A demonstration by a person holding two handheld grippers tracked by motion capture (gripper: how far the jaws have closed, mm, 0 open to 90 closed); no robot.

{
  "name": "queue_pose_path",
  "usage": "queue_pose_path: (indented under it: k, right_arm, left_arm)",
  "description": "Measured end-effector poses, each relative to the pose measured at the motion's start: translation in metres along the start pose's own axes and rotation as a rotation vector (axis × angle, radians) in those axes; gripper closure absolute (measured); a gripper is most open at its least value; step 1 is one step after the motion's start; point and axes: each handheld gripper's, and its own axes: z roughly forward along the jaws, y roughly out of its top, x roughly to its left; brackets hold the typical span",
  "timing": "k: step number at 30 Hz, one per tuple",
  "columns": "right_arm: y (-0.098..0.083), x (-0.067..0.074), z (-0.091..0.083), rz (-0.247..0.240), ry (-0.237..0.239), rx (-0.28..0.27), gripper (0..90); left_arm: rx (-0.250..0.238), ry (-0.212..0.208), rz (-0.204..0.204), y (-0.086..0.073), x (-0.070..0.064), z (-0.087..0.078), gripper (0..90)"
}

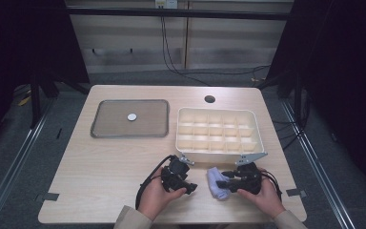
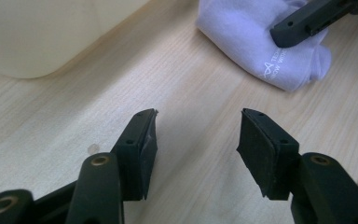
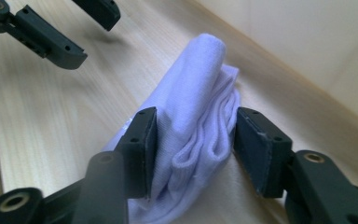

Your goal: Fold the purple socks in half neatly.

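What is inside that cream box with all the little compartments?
The compartments of the divided box that face the high view look empty. The floors of the nearest row are hidden behind its front wall.

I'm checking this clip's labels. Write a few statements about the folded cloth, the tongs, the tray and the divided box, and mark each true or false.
1. The right tongs have their jaws on either side of the folded white cloth. True.
2. The left tongs hold the cloth. False: nothing is between their jaws, just bare table, and the cloth lies farther off.
3. A small round white disc lies on the flat grey tray. True.
4. The compartments of the divided box are full of cloths. False: they look empty.
5. The cloth lies on the tray. False: it lies on the table in front of the box, at the person's right hand.
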Motion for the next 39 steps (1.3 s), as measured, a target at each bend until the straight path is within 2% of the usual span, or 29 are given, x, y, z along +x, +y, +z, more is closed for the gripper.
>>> queue_pose_path:
  k: [2,4,9,13,19,21,26,32,39]
  right_arm:
    - [-0.001,-0.001,0.001,0.025,0.013,-0.002,52.5]
    - [-0.001,-0.001,0.001,0.03,0.016,0.0,53.9]
    - [0.003,0.003,0.0,0.014,0.021,0.021,64.9]
    - [0.006,0.004,-0.002,0.022,0.023,0.026,69.8]
    - [0.01,0.004,-0.008,0.027,0.015,0.033,71.2]
    - [0.011,0.003,-0.01,0.027,0.015,0.026,71.4]
    - [0.013,0.001,-0.014,0.03,0.003,0.044,71.5]
    - [0.017,0.0,-0.018,0.031,0.012,0.052,71.5]
    - [0.02,0.0,-0.023,0.025,0.004,0.065,71.6]
  left_arm:
    - [-0.008,0.0,-0.009,-0.001,0.0,0.0,46.0]
    - [-0.005,0.002,-0.006,-0.001,0.001,0.0,46.0]
    - [-0.016,0.012,-0.003,-0.002,0.003,-0.001,45.0]
    - [-0.044,0.024,-0.004,-0.003,0.007,-0.001,37.3]
    - [-0.06,0.04,-0.016,-0.007,0.015,-0.001,34.5]
    - [-0.059,0.048,0.0,-0.008,0.017,-0.003,33.5]
    - [-0.075,0.06,-0.002,-0.011,0.022,-0.005,30.3]
    - [-0.095,0.063,0.028,-0.018,0.029,-0.01,28.3]
    - [-0.111,0.079,0.03,-0.027,0.039,-0.014,25.9]
